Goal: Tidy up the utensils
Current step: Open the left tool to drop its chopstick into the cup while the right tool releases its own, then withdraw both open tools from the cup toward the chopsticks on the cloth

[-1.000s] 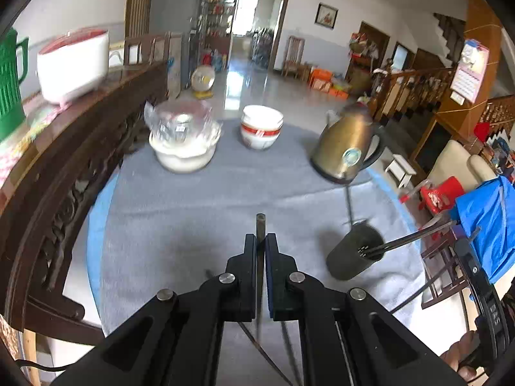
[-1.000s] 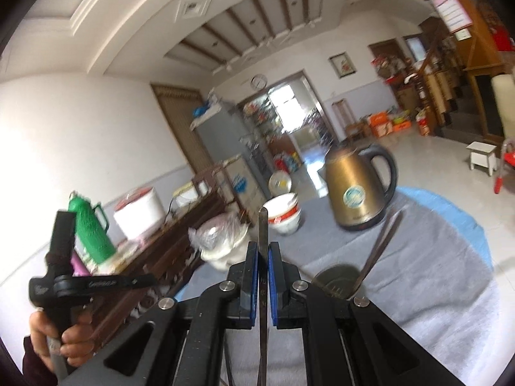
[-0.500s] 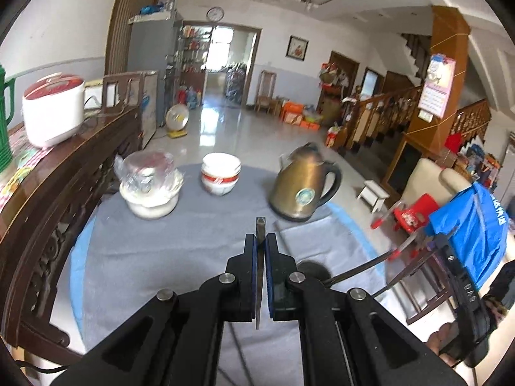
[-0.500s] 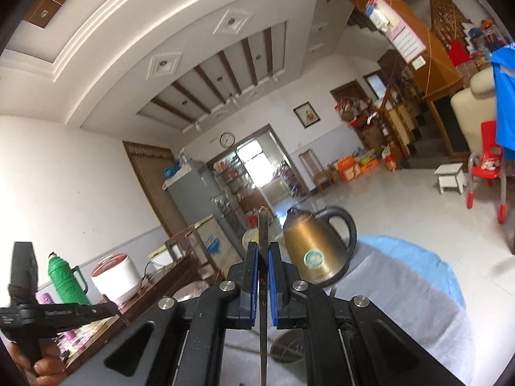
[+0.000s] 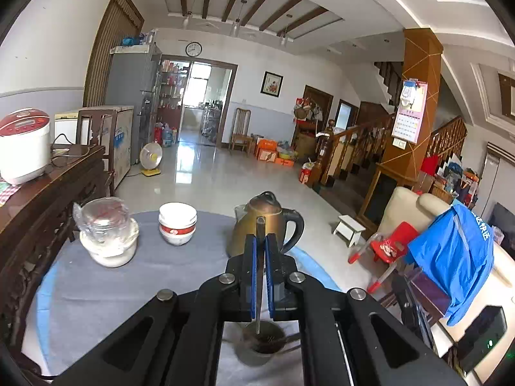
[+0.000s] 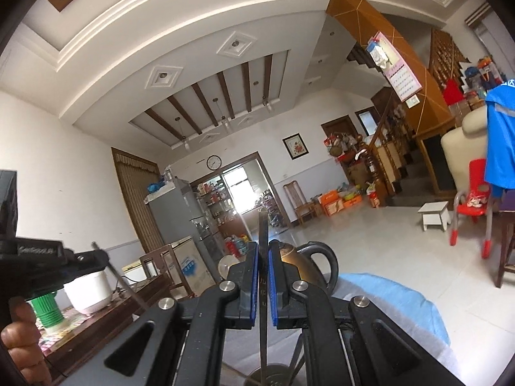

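My left gripper is shut on a thin metal utensil that stands upright between the blue pads. Its lower end hangs just over the dark utensil holder on the grey-clothed table. My right gripper is shut on a second thin metal utensil, also upright, whose lower end runs down towards the holder's rim. In the right wrist view the left gripper shows at the left edge with its utensil slanting down, held by a person's hand.
A brass kettle stands just beyond the holder. Stacked red-and-white bowls and a plastic-wrapped bowl sit at the table's far left. A dark wooden sideboard with a rice cooker borders the left. A red chair stands right.
Both views have tilted up from the table towards the room. The left gripper has risen and moved over the holder, which was to its right before. Both grips stay shut on their utensils.
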`<state>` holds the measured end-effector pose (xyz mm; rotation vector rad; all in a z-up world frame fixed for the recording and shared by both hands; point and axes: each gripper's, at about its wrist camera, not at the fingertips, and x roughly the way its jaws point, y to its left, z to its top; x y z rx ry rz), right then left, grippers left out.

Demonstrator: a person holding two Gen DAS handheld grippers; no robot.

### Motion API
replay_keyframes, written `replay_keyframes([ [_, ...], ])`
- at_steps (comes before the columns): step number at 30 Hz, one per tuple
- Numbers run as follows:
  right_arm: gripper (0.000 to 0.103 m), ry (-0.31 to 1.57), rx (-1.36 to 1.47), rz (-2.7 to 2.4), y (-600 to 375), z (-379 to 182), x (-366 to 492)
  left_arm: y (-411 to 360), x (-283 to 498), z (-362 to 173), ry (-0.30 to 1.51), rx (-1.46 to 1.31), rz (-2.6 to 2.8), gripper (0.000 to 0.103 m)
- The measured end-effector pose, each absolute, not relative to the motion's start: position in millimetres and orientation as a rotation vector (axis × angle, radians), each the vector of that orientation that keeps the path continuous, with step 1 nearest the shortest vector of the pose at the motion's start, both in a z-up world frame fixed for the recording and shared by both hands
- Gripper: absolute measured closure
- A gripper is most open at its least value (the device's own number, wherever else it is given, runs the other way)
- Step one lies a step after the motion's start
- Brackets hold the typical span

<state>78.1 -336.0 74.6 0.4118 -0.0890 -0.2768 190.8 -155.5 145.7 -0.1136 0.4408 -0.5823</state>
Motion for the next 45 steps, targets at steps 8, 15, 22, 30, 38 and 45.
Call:
replay_keyframes([
  [8, 0.097, -0.055, 0.378, -0.308, -337, 58, 101, -201, 204, 105, 0.477, -0.052, -0.557, 0.098],
  [15, 0.097, 0.079, 0.412, -0.241, -342, 39, 123, -221, 223, 67, 0.588, 0.014, -0.550, 0.098],
  [22, 0.094, 0.150, 0.489, -0.210, -362, 25, 123, -211, 225, 49, 0.655, 0.032, -0.554, 0.097],
  [30, 0.092, 0.184, 0.615, -0.191, -378, 11, 109, -169, 202, 60, 0.599, -0.038, -0.529, 0.060],
  [38, 0.035, 0.118, 0.663, -0.257, -392, 5, 69, -116, 185, 52, 0.596, -0.066, -0.432, 0.048],
  [45, 0.035, 0.167, 0.613, -0.286, -387, 1, 56, -90, 180, 11, 0.710, -0.032, -0.366, 0.045],
])
